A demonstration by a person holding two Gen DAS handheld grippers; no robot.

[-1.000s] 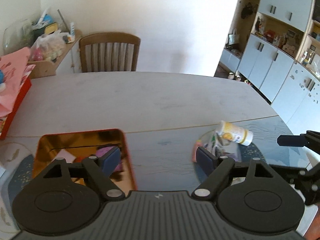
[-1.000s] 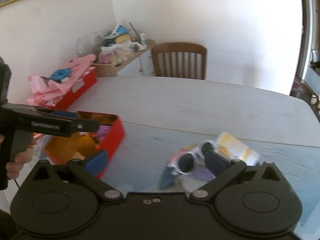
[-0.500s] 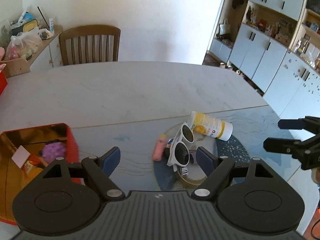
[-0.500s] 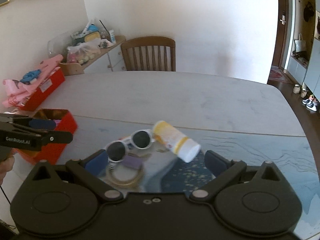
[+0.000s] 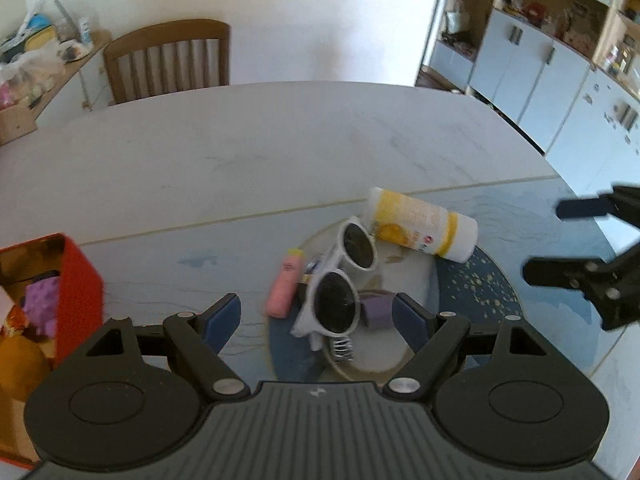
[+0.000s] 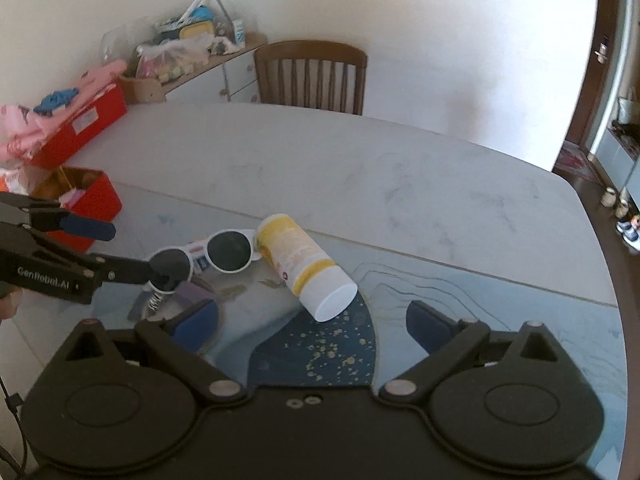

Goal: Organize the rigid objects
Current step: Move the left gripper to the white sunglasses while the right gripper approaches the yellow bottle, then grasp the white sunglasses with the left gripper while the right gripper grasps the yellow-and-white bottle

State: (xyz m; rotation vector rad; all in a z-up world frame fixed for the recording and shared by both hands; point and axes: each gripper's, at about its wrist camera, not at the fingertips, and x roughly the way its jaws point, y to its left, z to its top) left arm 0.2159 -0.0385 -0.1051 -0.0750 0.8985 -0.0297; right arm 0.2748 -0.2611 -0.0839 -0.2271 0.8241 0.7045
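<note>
White sunglasses [image 5: 340,276] [image 6: 208,254] lie on a round dish [image 5: 404,276], with a purple block [image 5: 378,312], a metal spring [image 5: 342,350] and a pink tube [image 5: 285,286] beside them. A yellow and white bottle [image 5: 420,224] [image 6: 306,266] lies on its side at the dish's far edge. My left gripper [image 5: 318,316] is open and empty, hovering just above the sunglasses. My right gripper [image 6: 314,324] is open and empty, just short of the bottle's white cap. A red tin [image 5: 52,280] [image 6: 86,196] with small items stands at the left.
A dark blue speckled mat [image 6: 320,356] lies under the dish. A second red box with pink cloth [image 6: 68,120] sits at the table's far left. A wooden chair [image 5: 168,60] stands behind the table. Cupboards [image 5: 560,60] line the right wall.
My left gripper has swung right, away from the red tin, and closed in over the sunglasses. My right gripper has moved right and nearer, onto the bottle. Both stay open.
</note>
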